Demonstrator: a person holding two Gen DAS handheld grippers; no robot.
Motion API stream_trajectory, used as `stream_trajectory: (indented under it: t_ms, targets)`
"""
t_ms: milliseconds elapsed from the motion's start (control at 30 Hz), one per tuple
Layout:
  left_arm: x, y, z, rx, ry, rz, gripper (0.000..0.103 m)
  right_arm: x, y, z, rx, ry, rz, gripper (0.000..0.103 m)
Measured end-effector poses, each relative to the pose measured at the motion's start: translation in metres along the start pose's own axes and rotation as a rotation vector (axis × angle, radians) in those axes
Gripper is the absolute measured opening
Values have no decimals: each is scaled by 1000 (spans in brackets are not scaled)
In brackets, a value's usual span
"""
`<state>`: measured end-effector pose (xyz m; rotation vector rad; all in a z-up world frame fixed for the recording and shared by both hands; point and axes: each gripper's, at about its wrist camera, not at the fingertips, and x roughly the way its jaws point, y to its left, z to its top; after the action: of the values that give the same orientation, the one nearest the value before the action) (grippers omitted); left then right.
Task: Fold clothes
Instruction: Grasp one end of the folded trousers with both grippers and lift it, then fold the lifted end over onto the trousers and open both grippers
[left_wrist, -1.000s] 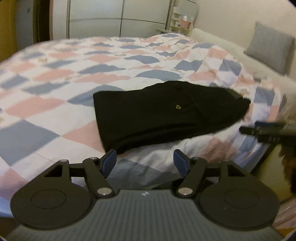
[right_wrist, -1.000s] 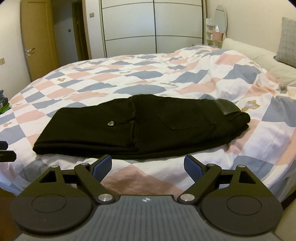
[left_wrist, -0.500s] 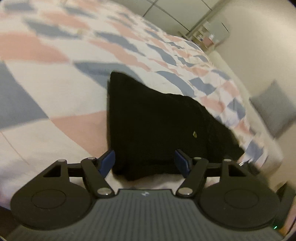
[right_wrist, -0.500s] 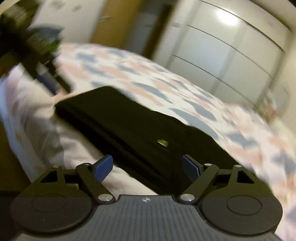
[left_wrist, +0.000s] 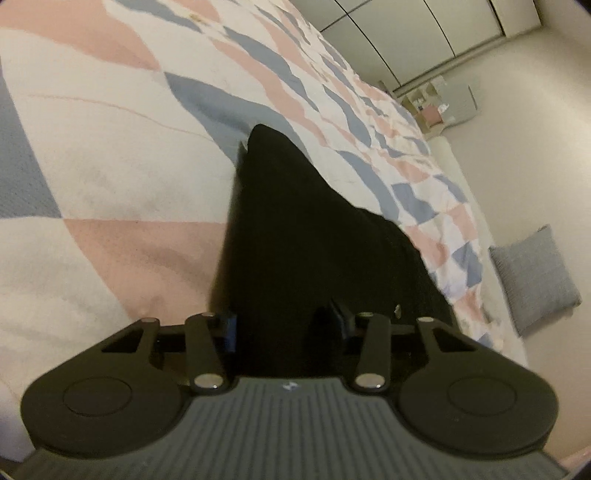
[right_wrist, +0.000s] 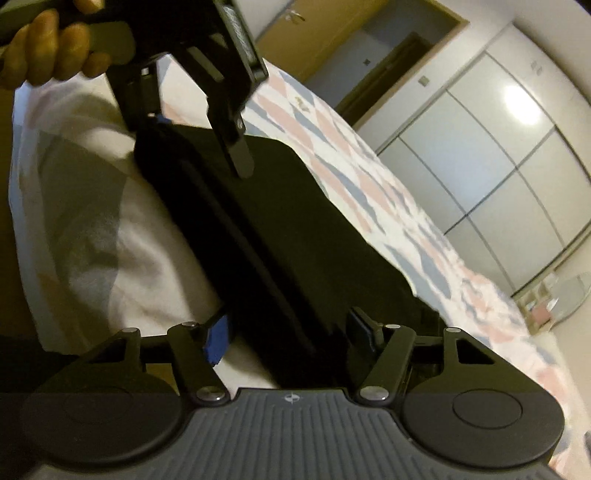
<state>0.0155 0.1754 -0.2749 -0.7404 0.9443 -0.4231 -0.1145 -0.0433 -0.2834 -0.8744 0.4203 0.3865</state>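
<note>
Left wrist view now has the left tongs (left_wrist: 286, 326) right down at the near edge of the black trousers (left_wrist: 295, 229), where a second ago they hung back over the bed (left_wrist: 110, 155). Their jaws are closing, with dark cloth between the blue pads (left_wrist: 229, 330), though I cannot tell if they bite yet. Right wrist view: the right tongs (right_wrist: 290, 334) have dropped in and rolled too, jaws closing astride the other end of the trousers' near edge, and I cannot tell if they touch the cloth yet. Far off, a hand (right_wrist: 48, 55) carries the left tool onto the far corner. Trousers lie flat on the checked bed, near its edge. Both ends nearly gripped means the lift for the next fold looks imminent.
</note>
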Motion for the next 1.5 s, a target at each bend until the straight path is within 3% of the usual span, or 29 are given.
stream_trajectory:
  t_ms: [100,167,233,333,467,600,733,767,900,1000,1100,1167,1200,1267,1400,1433,1500]
  targets:
    - [4,2,1,-23,-8,-9,36,6,18,4,-78,-29,-32,59]
    - [1,-2,2,-14,-16,-13,29,10,24,7,-108,-48,-57,54]
    - [-4,-8,4,-3,-25,-26,23,14,24,10,-119,-62,-70,43]
    - [-16,-32,7,50,-55,-60,19,11,18,7,-90,-98,-74,30]
    - [-29,-84,14,164,-103,-118,19,-7,-7,5,41,-171,-95,18]
    - [-21,-171,17,356,-119,-201,21,-27,-58,-4,259,-237,-107,13]
    - [11,-266,7,542,-91,-307,32,-50,-119,-33,540,-282,-124,12]
    - [22,-287,0,577,-77,-342,38,-55,-135,-46,634,-289,-123,11]
    - [58,-346,-38,704,-22,-488,45,-66,-186,-123,1065,-282,-90,12]
    - [95,-343,-62,757,22,-414,52,-67,-212,-196,1406,-236,-45,14]
    - [143,-307,-79,727,126,-241,43,-55,-220,-266,1717,-140,23,18]
    - [167,-283,-84,703,173,-131,36,-46,-218,-301,1879,-152,119,17]
    - [174,-273,-86,693,185,-97,35,-45,-219,-313,1932,-188,176,23]
    - [171,-256,-90,684,172,-94,33,-49,-227,-323,1959,-234,225,29]
    - [167,-256,-88,704,136,-82,34,-55,-246,-337,1973,-239,221,37]
    - [167,-258,-86,711,123,-75,35,-57,-250,-339,1976,-236,212,47]
    - [164,-260,-80,715,98,-69,37,-63,-260,-340,1964,-235,179,53]
